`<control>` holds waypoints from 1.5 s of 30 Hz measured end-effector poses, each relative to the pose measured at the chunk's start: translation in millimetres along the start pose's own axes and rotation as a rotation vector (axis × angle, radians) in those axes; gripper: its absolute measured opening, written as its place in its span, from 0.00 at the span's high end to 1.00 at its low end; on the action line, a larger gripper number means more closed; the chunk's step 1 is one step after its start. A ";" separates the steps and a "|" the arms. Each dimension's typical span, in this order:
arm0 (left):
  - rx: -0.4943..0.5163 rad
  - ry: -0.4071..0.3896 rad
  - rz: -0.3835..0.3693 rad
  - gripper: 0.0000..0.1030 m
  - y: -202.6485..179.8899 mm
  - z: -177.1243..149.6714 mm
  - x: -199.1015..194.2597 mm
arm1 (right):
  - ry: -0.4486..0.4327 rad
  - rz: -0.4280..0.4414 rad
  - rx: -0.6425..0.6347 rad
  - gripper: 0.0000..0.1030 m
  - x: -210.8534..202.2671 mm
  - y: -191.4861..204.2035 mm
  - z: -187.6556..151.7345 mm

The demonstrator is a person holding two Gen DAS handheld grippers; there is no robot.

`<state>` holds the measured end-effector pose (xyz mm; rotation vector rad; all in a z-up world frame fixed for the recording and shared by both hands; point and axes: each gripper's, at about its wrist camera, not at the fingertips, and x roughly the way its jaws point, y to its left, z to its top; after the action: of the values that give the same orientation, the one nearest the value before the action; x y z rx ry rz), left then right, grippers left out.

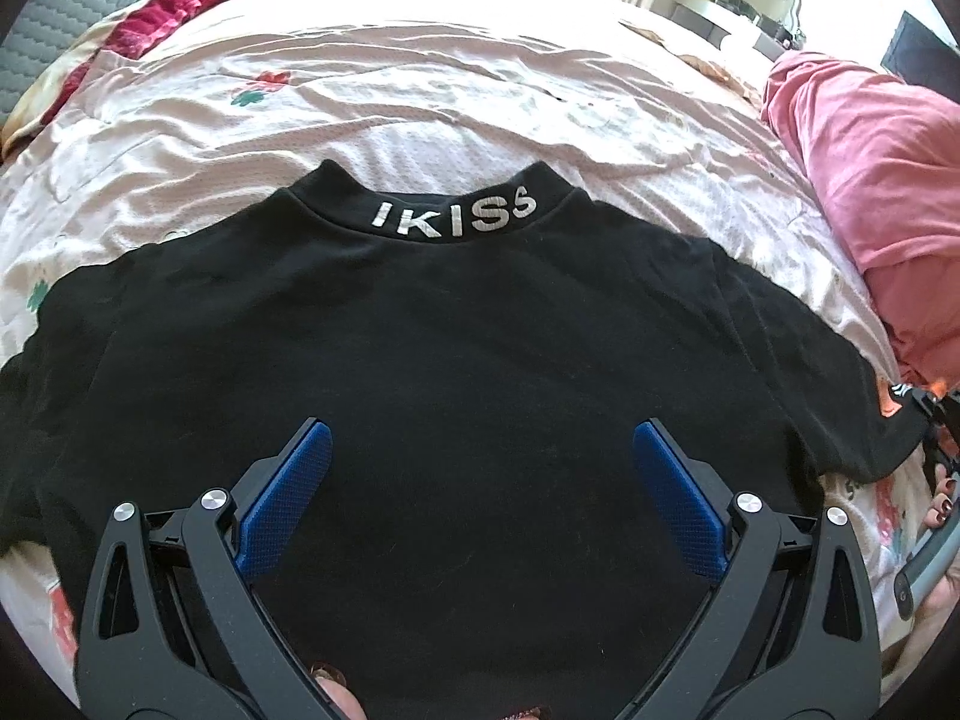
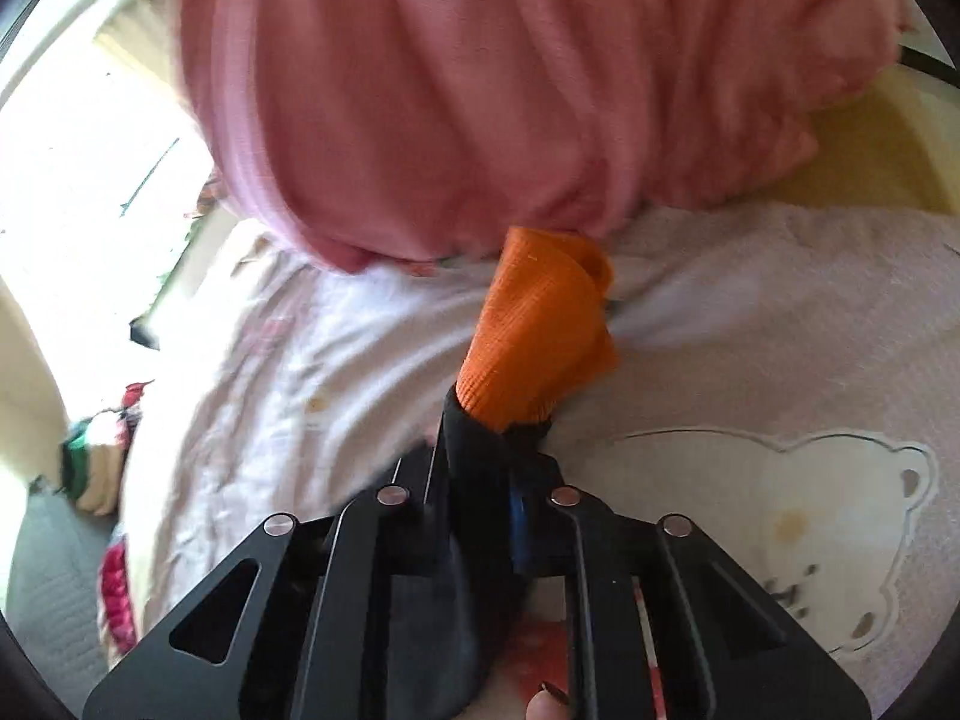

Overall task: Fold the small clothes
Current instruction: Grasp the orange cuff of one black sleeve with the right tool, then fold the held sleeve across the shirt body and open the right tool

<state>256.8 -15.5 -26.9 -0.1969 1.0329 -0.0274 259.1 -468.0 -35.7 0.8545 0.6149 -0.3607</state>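
A black T-shirt (image 1: 420, 348) with "IKISS" on its collar lies spread flat on the bed, collar away from me. My left gripper (image 1: 480, 450) is open, its blue pads apart, hovering over the shirt's lower middle and holding nothing. My right gripper (image 2: 480, 456) is shut on the shirt's black sleeve (image 2: 498, 450), whose orange ribbed cuff (image 2: 534, 330) sticks out past the fingertips. In the left wrist view the right gripper's body (image 1: 936, 420) shows at the shirt's right sleeve end.
The bed has a pale pink floral sheet (image 1: 420, 108). A pink garment pile (image 1: 888, 192) lies at the right, close ahead of the right gripper (image 2: 510, 90). A red patterned cloth (image 1: 162, 18) lies far left. A bear-print blanket (image 2: 810, 510) is at the right.
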 end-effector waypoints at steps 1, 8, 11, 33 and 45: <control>-0.001 -0.004 0.000 0.08 1.2 0.1 -3.3 | -0.002 0.035 -0.028 0.88 -2.9 9.2 -2.6; -0.034 -0.031 -0.005 0.08 14.1 4.3 -22.3 | 0.019 0.190 -0.286 0.88 -21.5 78.1 -32.3; -0.050 -0.041 0.001 0.08 22.9 6.1 -30.5 | 0.025 0.233 -0.401 0.88 -29.0 103.7 -50.4; -0.237 0.002 -0.228 0.08 72.3 7.1 -47.7 | 0.213 0.399 -0.862 0.88 -43.8 190.0 -187.6; -0.281 0.078 -0.357 0.09 59.6 -1.7 -25.8 | 0.358 0.461 -0.955 0.59 -39.4 198.8 -234.1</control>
<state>237.9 45.7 -16.3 -0.6388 1.0668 -0.2159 250.0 -159.5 -10.9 0.1078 0.7893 0.5013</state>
